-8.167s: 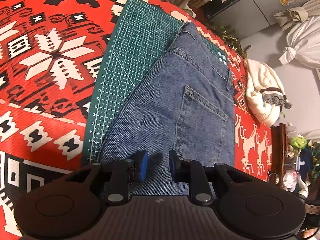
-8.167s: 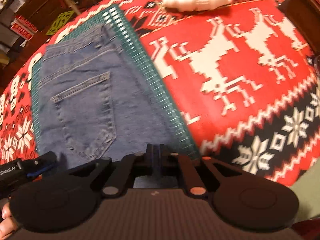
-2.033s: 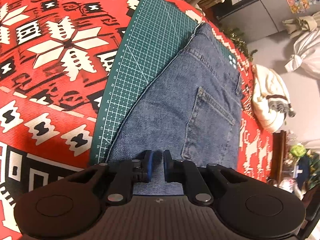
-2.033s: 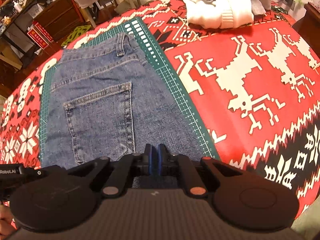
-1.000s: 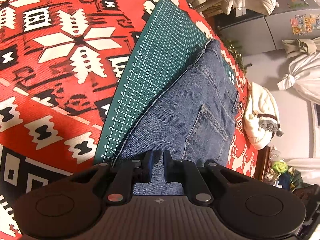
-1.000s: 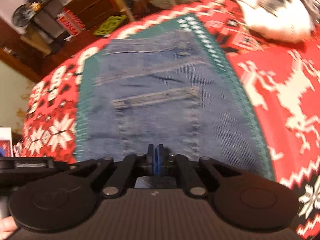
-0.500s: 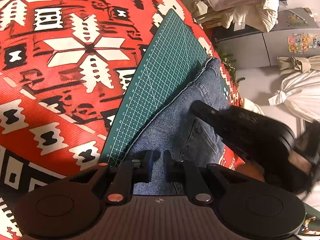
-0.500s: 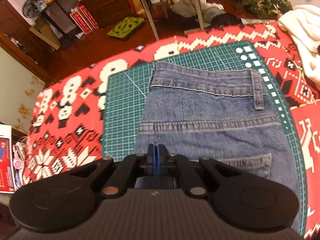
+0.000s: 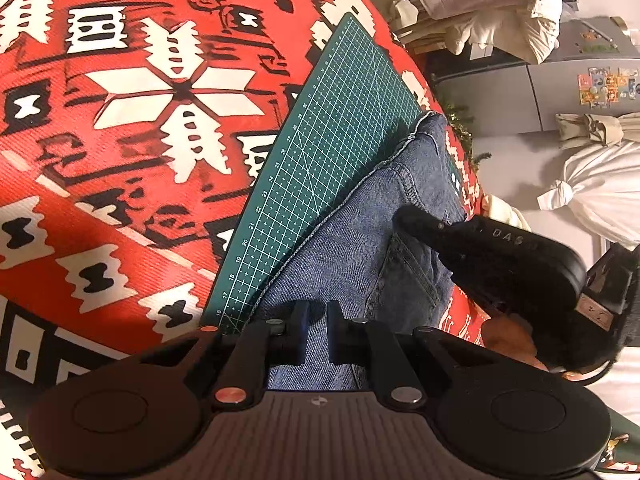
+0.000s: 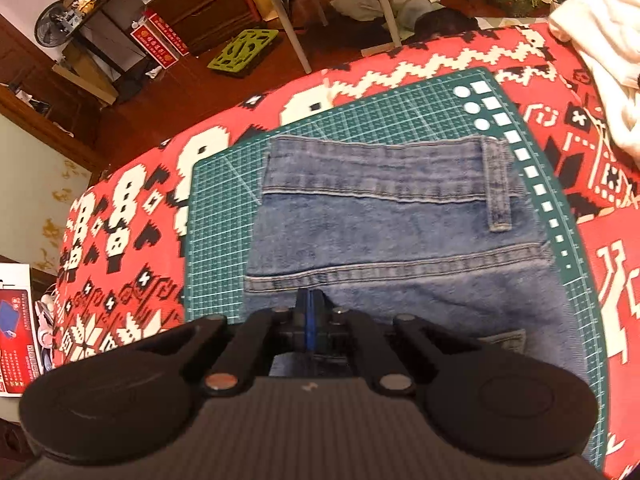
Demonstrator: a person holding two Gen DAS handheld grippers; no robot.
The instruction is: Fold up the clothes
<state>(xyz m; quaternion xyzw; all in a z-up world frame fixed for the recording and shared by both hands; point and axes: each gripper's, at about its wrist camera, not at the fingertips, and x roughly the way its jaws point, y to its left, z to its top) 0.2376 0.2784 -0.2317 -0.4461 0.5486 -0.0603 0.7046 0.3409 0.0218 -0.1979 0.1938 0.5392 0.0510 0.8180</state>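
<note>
Blue jeans (image 9: 360, 248) lie folded on a green cutting mat (image 9: 340, 100), back pocket up and waistband (image 10: 380, 168) at the far end. My left gripper (image 9: 318, 316) sits at the near edge of the jeans, its fingers closed to a narrow gap with denim between them. My right gripper (image 10: 310, 312) is shut, pads together, low over the jeans just short of the yoke seam. In the left wrist view the right gripper (image 9: 406, 216) reaches across the jeans from the right, held by a hand (image 9: 508, 336). I cannot tell whether it touches the cloth.
A red, white and black patterned cloth (image 9: 160, 120) covers the table around the mat (image 10: 224, 220). A white knit garment (image 10: 600, 60) lies at the far right corner. Beyond the far edge are chair legs (image 10: 292, 40), dark wood furniture and floor clutter.
My right gripper, still shut, has moved from the near edge up over the jeans toward the waistband and now shows in the left wrist view. The left gripper has closed and risen a little.
</note>
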